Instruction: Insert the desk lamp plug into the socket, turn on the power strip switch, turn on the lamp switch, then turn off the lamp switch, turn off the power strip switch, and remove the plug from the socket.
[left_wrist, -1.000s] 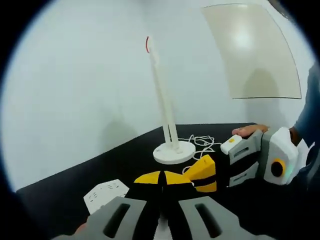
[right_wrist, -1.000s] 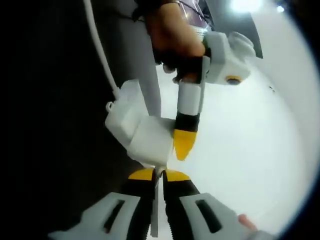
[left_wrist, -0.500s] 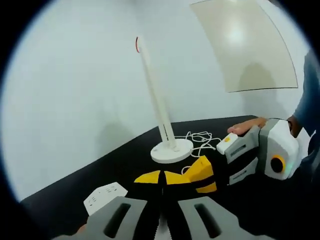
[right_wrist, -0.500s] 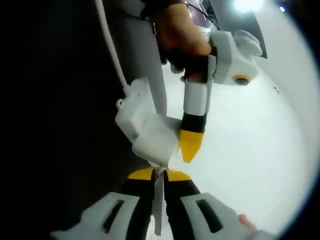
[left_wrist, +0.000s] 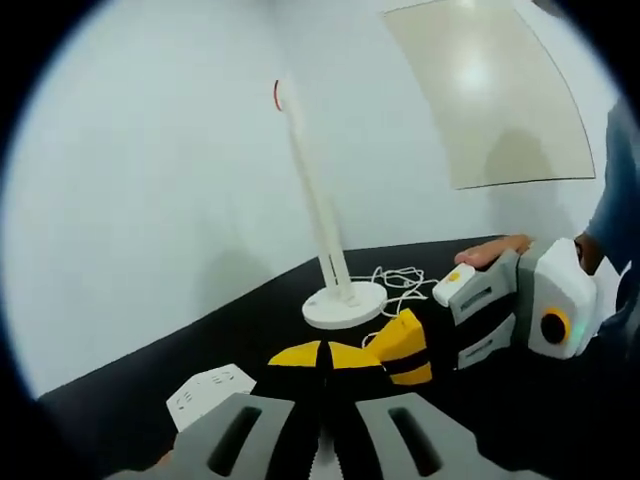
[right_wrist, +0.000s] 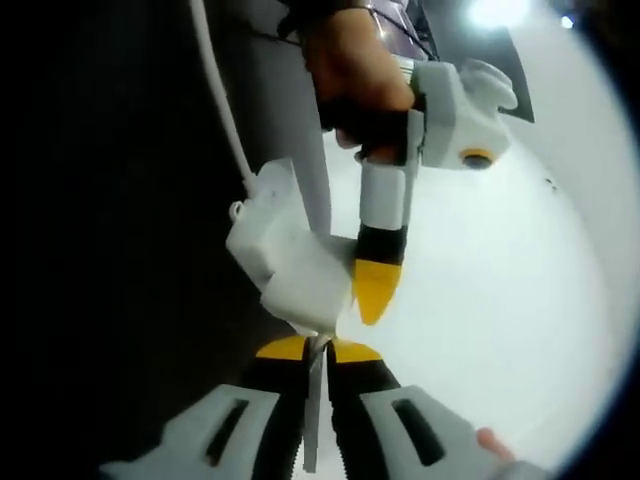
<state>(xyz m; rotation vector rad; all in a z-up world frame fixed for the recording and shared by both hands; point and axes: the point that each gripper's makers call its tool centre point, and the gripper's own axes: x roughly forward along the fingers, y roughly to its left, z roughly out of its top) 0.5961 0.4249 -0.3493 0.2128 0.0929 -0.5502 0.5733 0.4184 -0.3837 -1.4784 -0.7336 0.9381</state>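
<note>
One white plug (right_wrist: 290, 270) fills the middle of the right gripper view, a blocky adapter with its cord (right_wrist: 215, 90) running away toward the top edge over the dark table. The right gripper (right_wrist: 318, 350) has its yellow-tipped jaws drawn together on a thin metal prong at the plug's near end, so it holds the plug. The left gripper (right_wrist: 375, 290) comes down from above in that view, a hand (right_wrist: 355, 75) around its grip, its yellow tip touching the plug's side; from there, whether its jaws are apart cannot be told.

In the left gripper view the left gripper (left_wrist: 325, 355) has its own jaws pressed together with nothing visible between them. Just beside its tips, to the right, lies the yellow tip of the right gripper (left_wrist: 405, 348), which enters from the right edge.

Beyond them the desk lamp (left_wrist: 335, 290) stands upright on its round base, on the black table (left_wrist: 130, 390), near the table's far edge against the white wall. A loose tangle of white cord (left_wrist: 405, 285) lies just beside the base. The white power strip (left_wrist: 210, 388) rests near the table's left edge, well apart from the lamp.
</note>
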